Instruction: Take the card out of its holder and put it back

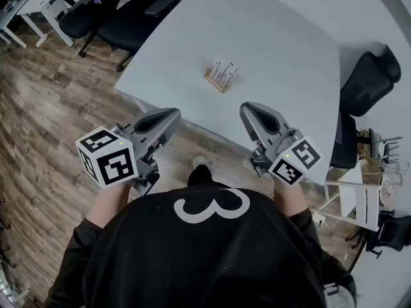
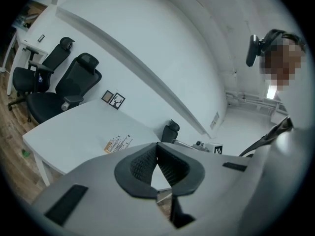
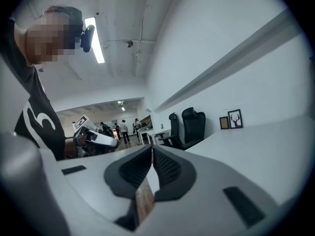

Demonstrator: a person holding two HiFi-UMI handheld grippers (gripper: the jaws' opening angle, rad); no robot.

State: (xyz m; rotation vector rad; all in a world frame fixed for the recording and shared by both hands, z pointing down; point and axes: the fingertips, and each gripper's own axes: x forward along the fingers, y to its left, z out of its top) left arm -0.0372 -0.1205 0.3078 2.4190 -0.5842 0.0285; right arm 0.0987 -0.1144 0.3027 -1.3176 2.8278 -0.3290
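Note:
A small wooden card holder (image 1: 221, 76) with several upright cards stands near the middle of the white table (image 1: 289, 56). In the left gripper view the card holder (image 2: 118, 143) shows far ahead, left of the jaws. Both grippers hang off the table's near edge, close to the person's body and well short of the holder. The left gripper (image 1: 172, 114) is shut, its pads meeting at the tips (image 2: 157, 145) with nothing between them. The right gripper (image 1: 249, 110) is shut and empty too (image 3: 151, 147). The holder is out of the right gripper view.
Black office chairs (image 1: 128, 11) stand at the table's far left, and another chair (image 1: 369, 82) at its right. A white rack (image 1: 363, 197) sits by the right corner. Two small framed pictures (image 2: 113, 100) rest at the table's far edge. Wood floor (image 1: 45, 120) lies below.

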